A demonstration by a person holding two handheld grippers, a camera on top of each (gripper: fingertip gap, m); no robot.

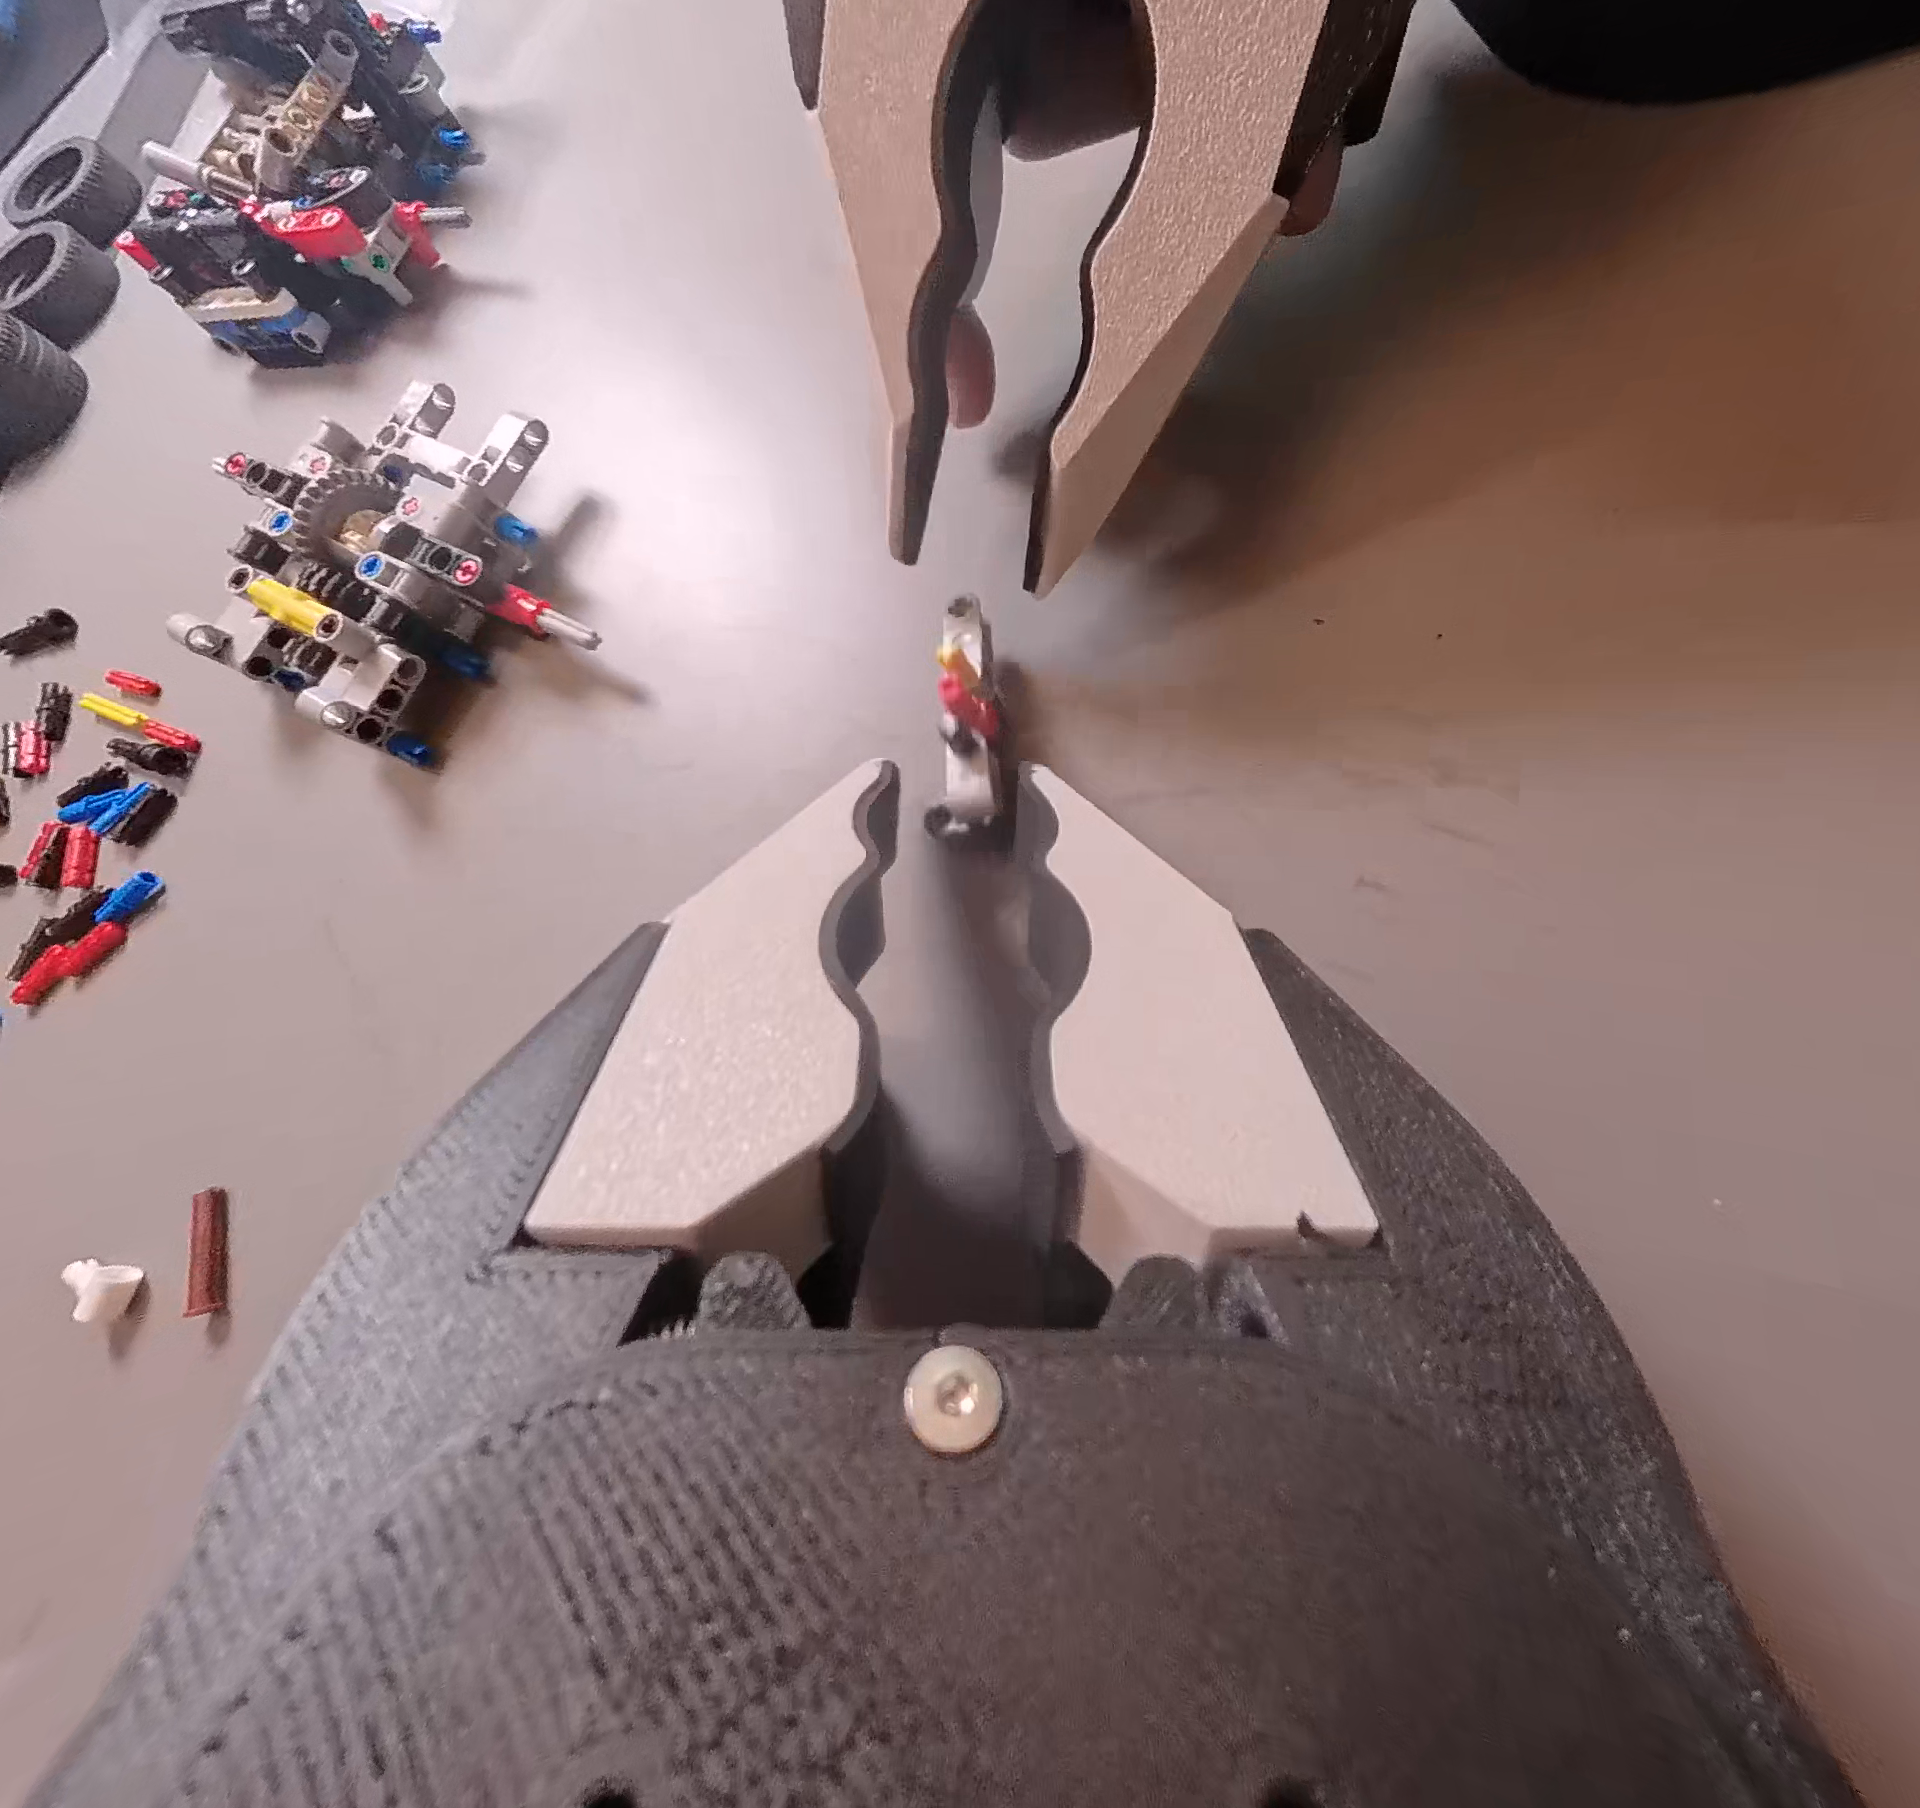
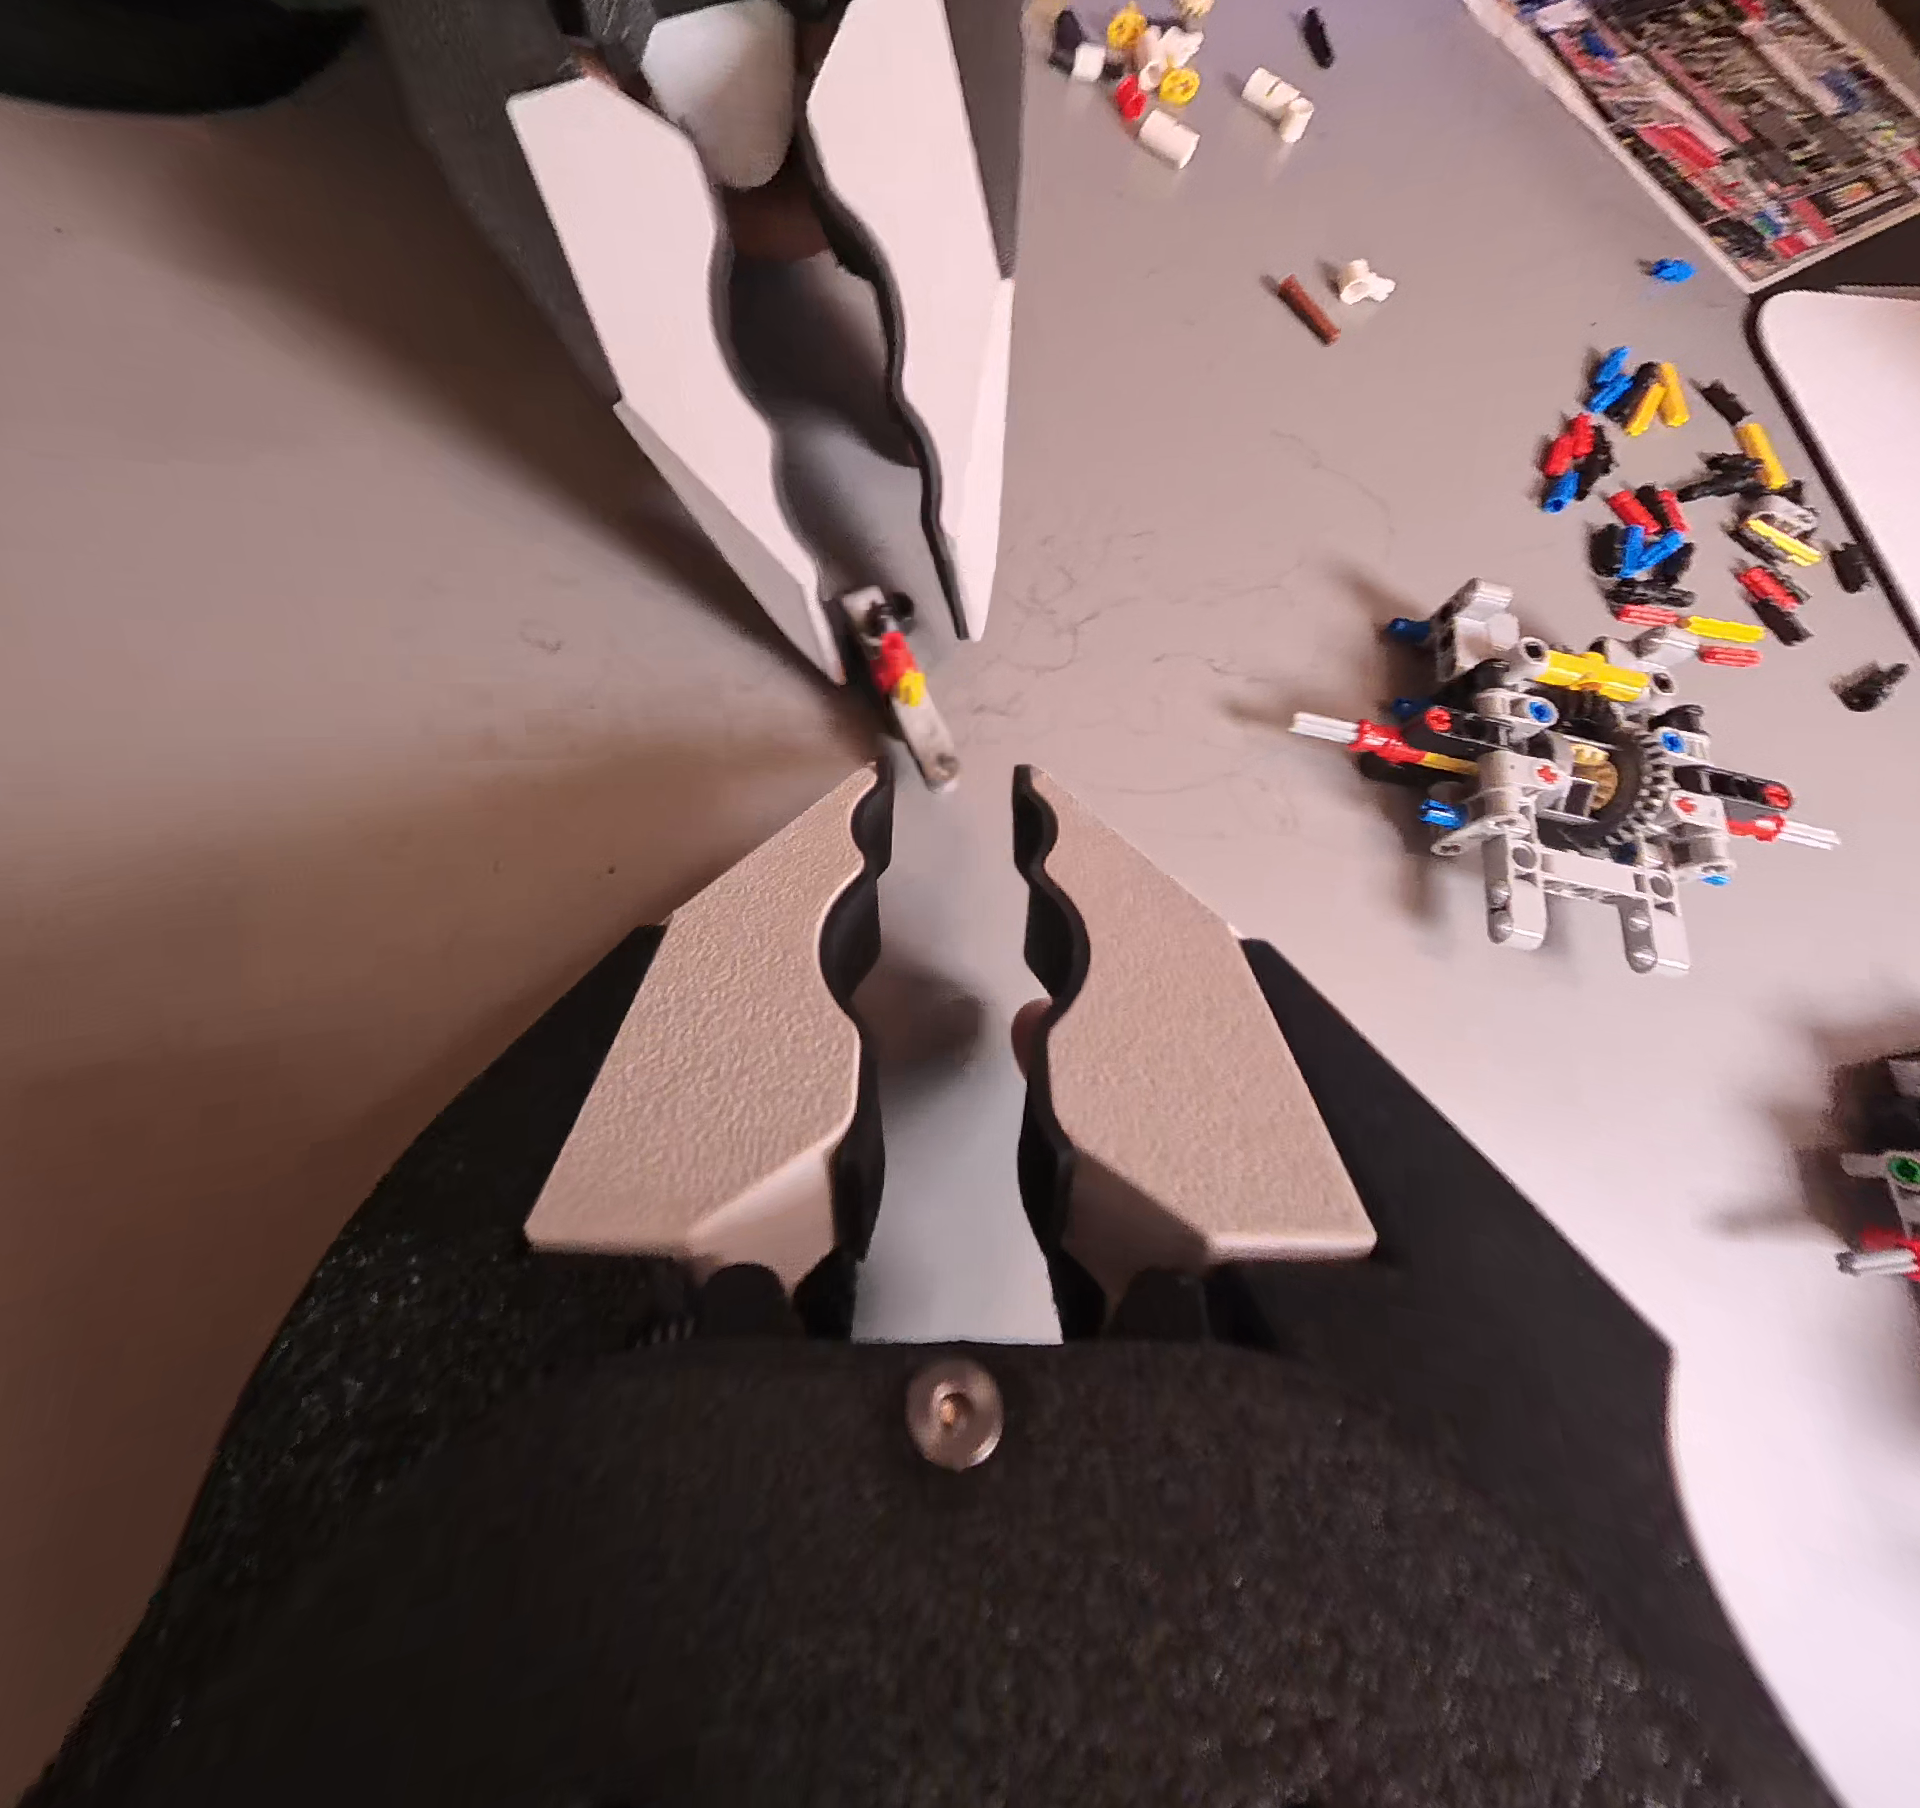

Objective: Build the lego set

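Closest to both wrist cameras are the grippers' own pale fingers. The left gripper point(image 1: 958, 771) and the right gripper point(image 2: 951, 771) face each other tip to tip over the grey surface point(image 2: 1195, 532), well in from its edges.

Between them is a small grey slotted plastic beam with red, yellow and black pins pushed through it point(image 1: 966, 709). Its long axis runs along the line joining the two grippers. One end sits between the left gripper's fingertips; the other points at the right gripper and stops just short of its left fingertip point(image 2: 878, 792). The left gripper is plainly the nearer one.

From the right wrist view I judge the beam point(image 2: 904, 688) to lie against one left finger point(image 2: 821, 615), with a clear gap to the other finger point(image 2: 966, 605). So that gripper stands narrowly open and is not clamping it. The right gripper is also narrowly open, with nothing between its dark wavy pads. The beam is blurred, and I cannot tell whether it rests on the surface or hangs just above it.

Off toward the surface's right edge, well apart from the beam, are:
- a grey and black geared brick assembly point(image 2: 1590, 782);
- a scatter of loose red, blue, yellow and black pins point(image 2: 1683, 511);
- a printed booklet point(image 2: 1714, 96) near the far right corner.
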